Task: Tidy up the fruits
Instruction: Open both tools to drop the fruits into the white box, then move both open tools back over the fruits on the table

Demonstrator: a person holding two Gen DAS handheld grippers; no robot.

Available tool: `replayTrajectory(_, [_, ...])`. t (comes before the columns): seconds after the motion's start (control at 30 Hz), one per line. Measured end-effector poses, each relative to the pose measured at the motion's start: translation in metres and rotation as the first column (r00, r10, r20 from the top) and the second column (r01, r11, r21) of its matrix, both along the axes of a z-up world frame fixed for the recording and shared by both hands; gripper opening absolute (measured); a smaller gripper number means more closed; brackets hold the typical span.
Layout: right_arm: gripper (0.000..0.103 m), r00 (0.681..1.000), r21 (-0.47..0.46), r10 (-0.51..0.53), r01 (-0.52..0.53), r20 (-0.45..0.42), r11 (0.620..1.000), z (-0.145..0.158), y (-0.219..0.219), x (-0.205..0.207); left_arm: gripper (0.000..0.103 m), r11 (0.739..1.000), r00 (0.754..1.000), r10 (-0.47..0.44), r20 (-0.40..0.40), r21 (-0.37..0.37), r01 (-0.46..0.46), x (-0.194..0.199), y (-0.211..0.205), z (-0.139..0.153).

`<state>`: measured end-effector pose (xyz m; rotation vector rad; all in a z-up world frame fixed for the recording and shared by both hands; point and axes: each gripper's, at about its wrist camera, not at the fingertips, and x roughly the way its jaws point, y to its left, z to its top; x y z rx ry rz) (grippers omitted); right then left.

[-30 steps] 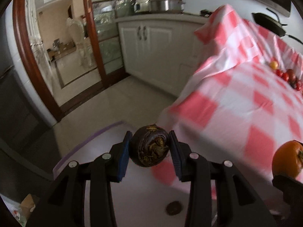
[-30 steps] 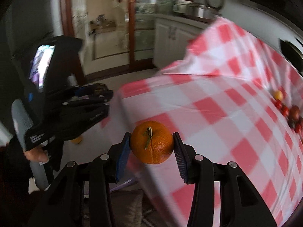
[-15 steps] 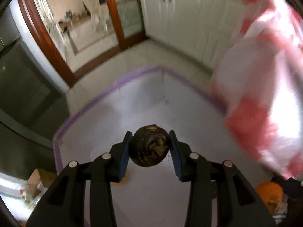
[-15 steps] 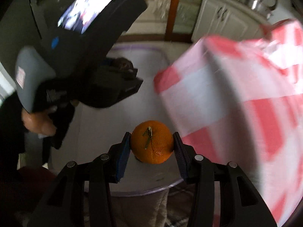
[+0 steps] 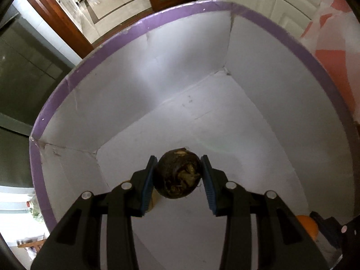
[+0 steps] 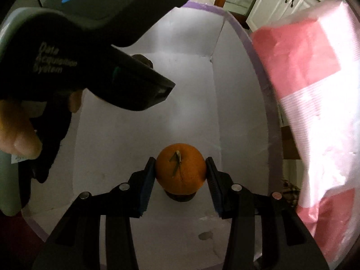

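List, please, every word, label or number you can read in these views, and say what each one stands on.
"Data Acquisition System": pale, blurred letters on the dark body of the left gripper, seen from the right wrist view.
Small white tag under the person's hand: unreadable.
Left wrist view: no text.

The box (image 5: 157,72) looks like matt white cardboard, creased, with a purple rim. The dark fruit (image 5: 177,173) has rough, dull skin; the orange (image 6: 181,167) is finely dimpled. The checked cloth (image 6: 315,90) looks thin and soft.
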<state>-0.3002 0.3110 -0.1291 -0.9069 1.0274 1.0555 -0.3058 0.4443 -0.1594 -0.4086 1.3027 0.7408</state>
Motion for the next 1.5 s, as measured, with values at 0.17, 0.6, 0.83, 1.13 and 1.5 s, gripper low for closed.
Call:
replayTrajectory(0.17, [0.055, 1.0, 0.021, -0.01, 0.01, -0.014, 1.0, 0.008, 0.001, 0.001, 0.064, 1.0, 1.0, 0.011, 0.013, 0.019, -0.011, -0.001, -0.002, -0.001])
replayTrajectory(0.6, [0.076, 0.999, 0.337, 0.035, -0.045, 0.034, 0.94, 0.136, -0.063, -0.01, 0.089, 0.942, 0.943, -0.016, 0.333, 0.32, -0.097, -0.002, -0.024, 0.119])
replayTrajectory(0.83, [0.087, 0.964, 0.563, -0.227, 0.113, 0.136, 0.819, 0.221, -0.186, 0.042, 0.101, 0.868, 0.812, -0.305, 0.497, 0.496, 0.022, 0.056, -0.114, 0.225])
replayTrajectory(1.13, [0.087, 0.657, 0.644, -0.75, 0.545, 0.07, 0.537, 0.222, -0.401, 0.175, 0.101, 0.773, 0.563, -0.624, 0.542, 0.532, 0.346, 0.19, -0.319, 0.263])
replayTrajectory(1.5, [0.082, 0.063, 0.565, -0.995, 0.825, -0.08, 0.007, 0.172, -0.603, 0.367, 0.101, 0.691, 0.443, -0.721, 0.533, 0.512, 0.51, 0.36, -0.499, 0.235])
